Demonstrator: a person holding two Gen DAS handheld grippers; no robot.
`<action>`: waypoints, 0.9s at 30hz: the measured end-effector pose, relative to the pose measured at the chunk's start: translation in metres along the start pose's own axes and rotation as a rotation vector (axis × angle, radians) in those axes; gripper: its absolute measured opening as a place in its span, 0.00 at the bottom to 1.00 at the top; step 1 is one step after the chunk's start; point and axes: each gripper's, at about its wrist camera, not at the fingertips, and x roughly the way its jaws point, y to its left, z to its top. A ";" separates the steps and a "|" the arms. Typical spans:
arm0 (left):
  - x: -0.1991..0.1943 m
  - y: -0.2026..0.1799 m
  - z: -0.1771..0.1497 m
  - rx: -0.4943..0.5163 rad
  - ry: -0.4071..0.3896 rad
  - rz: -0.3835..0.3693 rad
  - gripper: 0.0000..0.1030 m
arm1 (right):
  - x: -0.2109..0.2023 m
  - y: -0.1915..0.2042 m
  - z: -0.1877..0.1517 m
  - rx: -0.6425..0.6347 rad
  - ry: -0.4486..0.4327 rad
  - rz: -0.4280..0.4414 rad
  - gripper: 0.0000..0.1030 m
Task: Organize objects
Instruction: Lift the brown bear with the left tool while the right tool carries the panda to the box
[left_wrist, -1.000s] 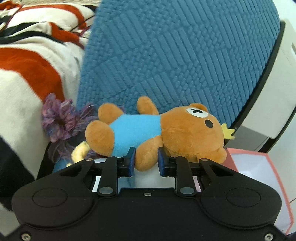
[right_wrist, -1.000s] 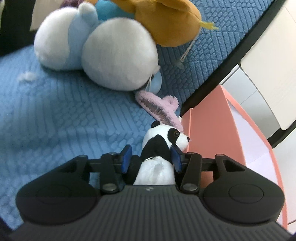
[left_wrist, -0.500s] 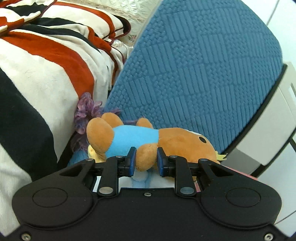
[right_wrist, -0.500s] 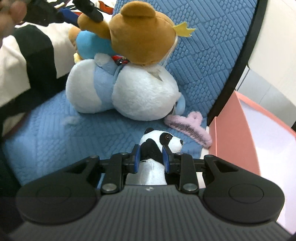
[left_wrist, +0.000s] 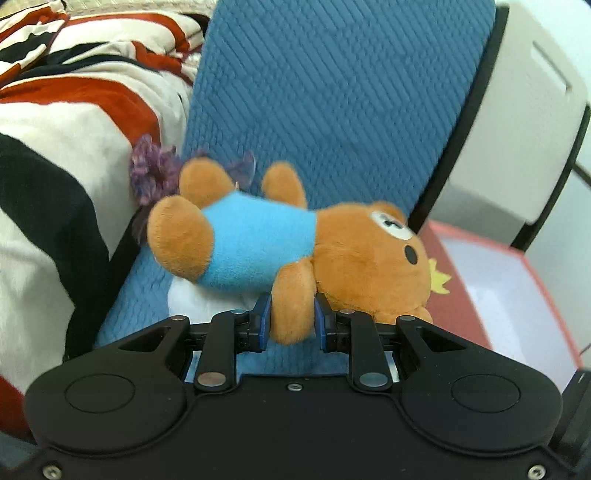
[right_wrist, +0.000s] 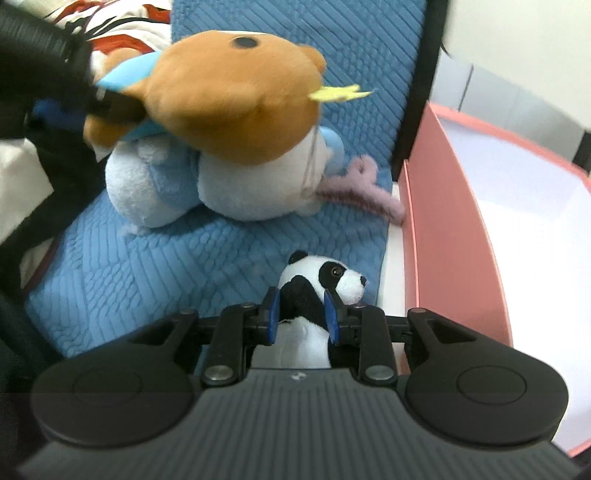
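**A:** Start at the left gripper (left_wrist: 291, 319). What did its fingers (left_wrist: 263, 318) have?

**B:** They were closed to a narrow gap on one arm of the brown bear (left_wrist: 295, 251). In the left wrist view the bear lay sideways just above the fingers, long axis running across the frame: feet toward the left by the purple tuft (left_wrist: 153, 177), head toward the right.

**A:** And the pink box (left_wrist: 517, 295)?

**B:** At the lower right of that view, open side up, right beside the bear's head. So the head end was the end nearest the box, and I judged a sideways carry to the right would bring it over the rim.

**A:** The right gripper (right_wrist: 301, 314)?

**B:** Its fingers (right_wrist: 272, 314) pressed the small panda (right_wrist: 321, 280) at the neck and body, snout pointing right. Just beyond the snout, across a thin white strip, stood the box's pink wall (right_wrist: 443, 258), filling the right of the frame.

**A:** Which hand was nearer?

**B:** The right, by my reading. The panda sat just beside the wall, low in the frame, while the bear hung in the upper left over the white-and-blue plush (right_wrist: 221, 188) on the blue cushion (right_wrist: 147, 266).
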 end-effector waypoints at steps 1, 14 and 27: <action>0.003 -0.001 -0.002 0.001 0.017 0.007 0.21 | 0.001 -0.001 -0.001 0.009 0.006 0.003 0.30; 0.018 0.025 -0.001 -0.188 0.096 -0.067 0.53 | -0.001 -0.003 -0.005 0.032 0.010 0.011 0.31; 0.029 0.069 -0.002 -0.508 0.133 -0.279 0.68 | 0.002 -0.008 -0.005 0.062 0.034 0.028 0.51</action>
